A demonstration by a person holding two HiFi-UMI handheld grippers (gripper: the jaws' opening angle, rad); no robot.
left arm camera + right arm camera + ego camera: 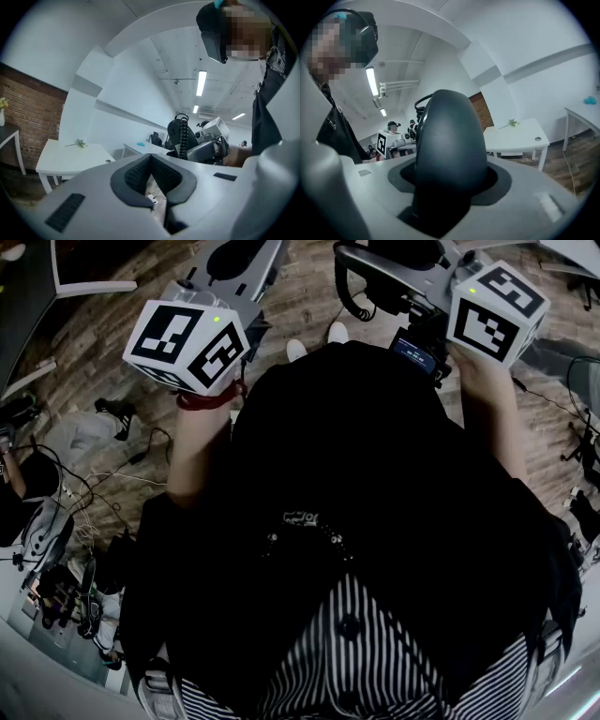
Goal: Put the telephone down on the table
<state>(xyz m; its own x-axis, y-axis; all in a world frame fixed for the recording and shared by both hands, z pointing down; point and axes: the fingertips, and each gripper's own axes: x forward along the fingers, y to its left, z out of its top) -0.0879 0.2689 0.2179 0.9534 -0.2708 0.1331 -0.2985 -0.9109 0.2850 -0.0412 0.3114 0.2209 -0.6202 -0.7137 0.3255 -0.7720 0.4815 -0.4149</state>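
The telephone (447, 136), a black handset, stands upright between the jaws of the right gripper (450, 180). Its rounded end fills the middle of the right gripper view, and the dark pads (499, 180) press on it from both sides, so the gripper clamps it with the jaws wide apart. From the left gripper view the telephone sits up in the air off to the right, with its coiled cord (183, 136) hanging down its side. It touches no table.

The left gripper (151, 171) has its jaws together, the dark pads (133, 176) meeting at their tips with nothing between them.

Ahead of the right gripper and well apart from it stands a white table (520, 136) bearing a small sprig (513, 123). In the head view both marker cubes (192, 343) are raised in front of the person's dark clothing.
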